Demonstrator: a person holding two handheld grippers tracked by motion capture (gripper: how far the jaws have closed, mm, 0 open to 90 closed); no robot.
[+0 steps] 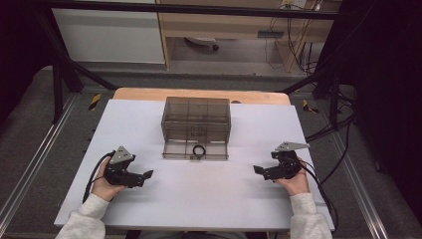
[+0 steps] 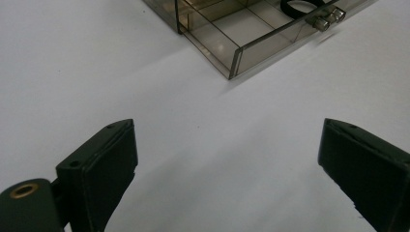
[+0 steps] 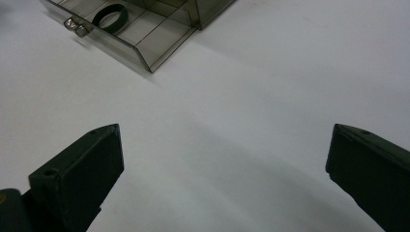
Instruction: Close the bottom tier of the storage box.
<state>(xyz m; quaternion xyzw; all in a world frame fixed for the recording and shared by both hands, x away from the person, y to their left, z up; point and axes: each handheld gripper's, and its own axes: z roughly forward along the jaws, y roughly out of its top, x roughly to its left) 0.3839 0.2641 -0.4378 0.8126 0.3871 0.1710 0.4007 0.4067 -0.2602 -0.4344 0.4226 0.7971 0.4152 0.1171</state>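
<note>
Looking down from the high view: smoky see-through drawer box standing mid-table on the white sheet, its bottom drawer pulled out toward the person. Black ring lying in that drawer, about at its middle, just behind the drawer's front wall. Left gripper resting on the sheet near-left of the box, held in a hand, pointing rightward, well apart from the drawer and the ring. Right gripper mirrored near-right of the box, held in the other hand, pointing leftward, likewise well clear of the ring. Upper compartments of the box too dim to tell any contents.

Turning to the left gripper view: jaws spread wide, nothing between them but bare sheet. Drawer corner ahead of the jaws, divided into cells, the nearest cells showing nothing inside; ring cut off at the top edge, behind the drawer's small metal knob.

Turning to the right gripper view: jaws again released and wide apart over bare sheet. Drawer ahead and to the upper left, ring lying flat in one cell beside the knob; neighbouring cell bare.
</note>
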